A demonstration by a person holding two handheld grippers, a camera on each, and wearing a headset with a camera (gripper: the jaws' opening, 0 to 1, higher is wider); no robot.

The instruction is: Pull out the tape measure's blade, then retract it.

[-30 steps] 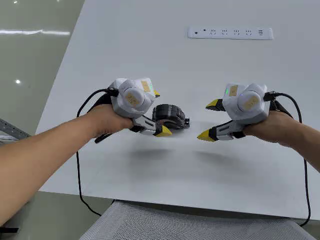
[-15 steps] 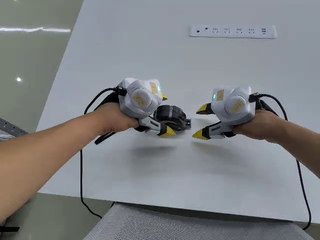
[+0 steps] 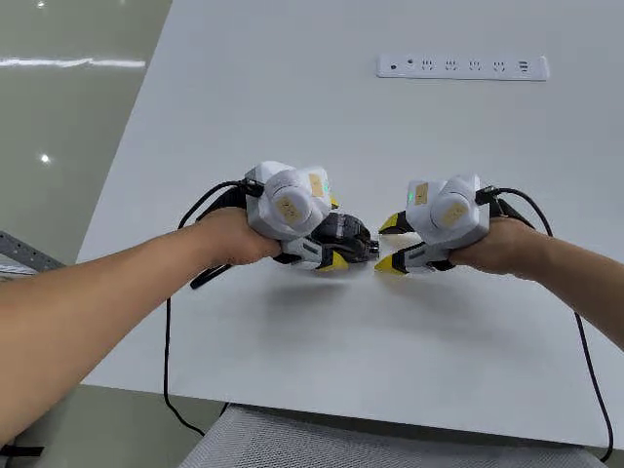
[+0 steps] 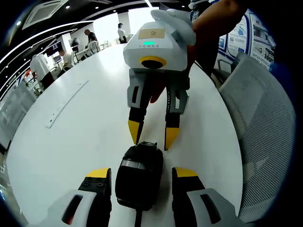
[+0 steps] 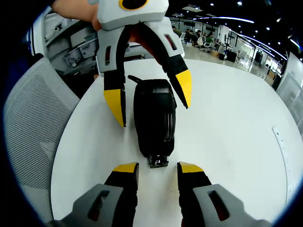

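Right gripper [image 3: 388, 244] has closed in from the right on the tape [image 3: 349, 232], jaws narrowly parted at its hook end. Left gripper [image 4: 143, 172] straddles the tape at mid-table [image 3: 292, 97], and I can't tell if it clamps.

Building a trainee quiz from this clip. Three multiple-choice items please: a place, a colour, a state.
1. Where is the tape measure? A in a drawer; B between the left gripper's jaws; C on a shelf.
2. What colour are the grippers' fingertips? A red; B yellow; C green.
3. The right gripper's jaws are: A open; B shut on the tape measure; C shut, empty.
Answers: B, the jaws flank it on the table; B, yellow pads show; A, a clear gap separates them.
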